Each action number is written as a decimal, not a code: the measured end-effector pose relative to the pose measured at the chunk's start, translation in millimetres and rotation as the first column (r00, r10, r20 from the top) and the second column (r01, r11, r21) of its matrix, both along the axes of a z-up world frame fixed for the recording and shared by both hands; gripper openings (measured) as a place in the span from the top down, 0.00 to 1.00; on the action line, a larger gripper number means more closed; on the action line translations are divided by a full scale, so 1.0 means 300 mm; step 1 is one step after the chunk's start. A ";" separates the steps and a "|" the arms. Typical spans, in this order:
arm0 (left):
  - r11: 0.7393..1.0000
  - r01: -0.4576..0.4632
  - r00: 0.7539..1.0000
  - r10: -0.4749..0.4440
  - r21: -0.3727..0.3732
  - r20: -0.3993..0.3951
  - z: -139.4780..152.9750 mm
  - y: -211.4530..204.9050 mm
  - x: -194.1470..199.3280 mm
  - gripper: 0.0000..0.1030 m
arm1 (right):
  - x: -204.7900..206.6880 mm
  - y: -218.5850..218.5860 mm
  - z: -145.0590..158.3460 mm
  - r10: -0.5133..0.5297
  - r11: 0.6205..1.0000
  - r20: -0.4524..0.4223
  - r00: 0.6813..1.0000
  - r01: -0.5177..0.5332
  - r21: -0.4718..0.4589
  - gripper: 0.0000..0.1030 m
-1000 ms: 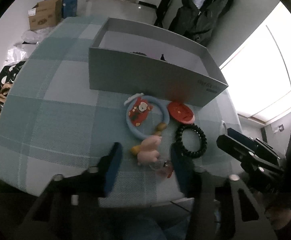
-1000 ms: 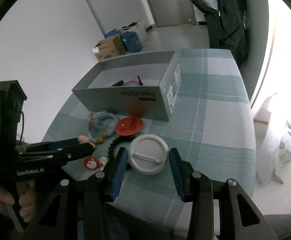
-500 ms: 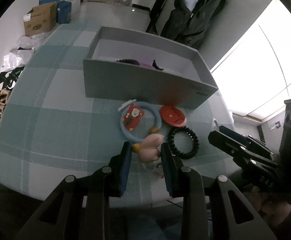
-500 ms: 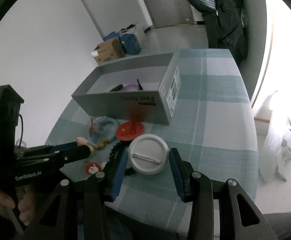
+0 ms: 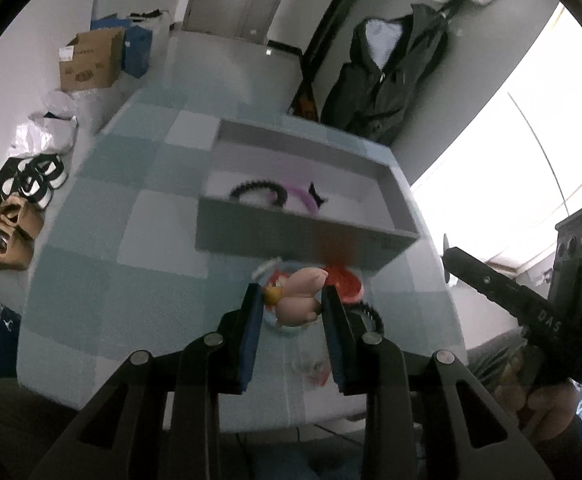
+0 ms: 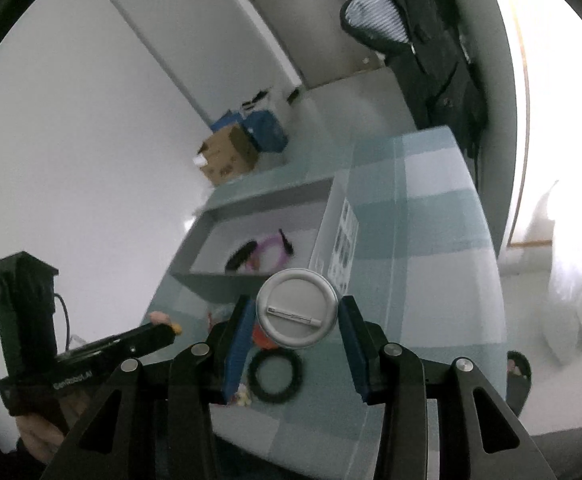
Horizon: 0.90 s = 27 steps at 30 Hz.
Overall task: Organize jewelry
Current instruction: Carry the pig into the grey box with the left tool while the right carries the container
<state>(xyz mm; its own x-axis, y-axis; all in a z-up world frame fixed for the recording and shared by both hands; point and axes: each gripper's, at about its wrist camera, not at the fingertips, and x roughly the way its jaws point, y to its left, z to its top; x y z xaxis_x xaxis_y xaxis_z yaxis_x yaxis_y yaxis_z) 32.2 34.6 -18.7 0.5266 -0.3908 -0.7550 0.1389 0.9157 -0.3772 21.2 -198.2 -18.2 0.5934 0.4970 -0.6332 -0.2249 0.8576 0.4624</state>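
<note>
Each gripper carried one piece above the tabletop (image 5: 91, 272), apparently bound for the grey box (image 5: 303, 236): the left gripper (image 5: 291, 300) clamped the pink charm (image 5: 301, 296), the right gripper (image 6: 297, 314) the pin badge (image 6: 297, 308).

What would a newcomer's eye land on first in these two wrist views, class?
Probably the pink pig charm pinched in the left claw, lifted before the grey box. Next, the round white pin badge, back side showing, gripped in the right claw above the checked tablecloth.
</note>
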 end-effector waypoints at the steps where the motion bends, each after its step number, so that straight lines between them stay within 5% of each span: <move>1: 1.000 0.000 1.000 0.000 0.000 0.010 0.011 0.005 0.012 0.77 | 0.008 0.000 0.007 0.000 1.000 0.006 1.000 0.000 0.006 0.60; 27: 0.999 0.052 0.998 -0.052 -0.013 -0.019 0.017 -0.014 0.275 0.77 | 0.310 0.184 0.063 0.144 0.989 -0.014 0.989 -0.145 -0.017 0.60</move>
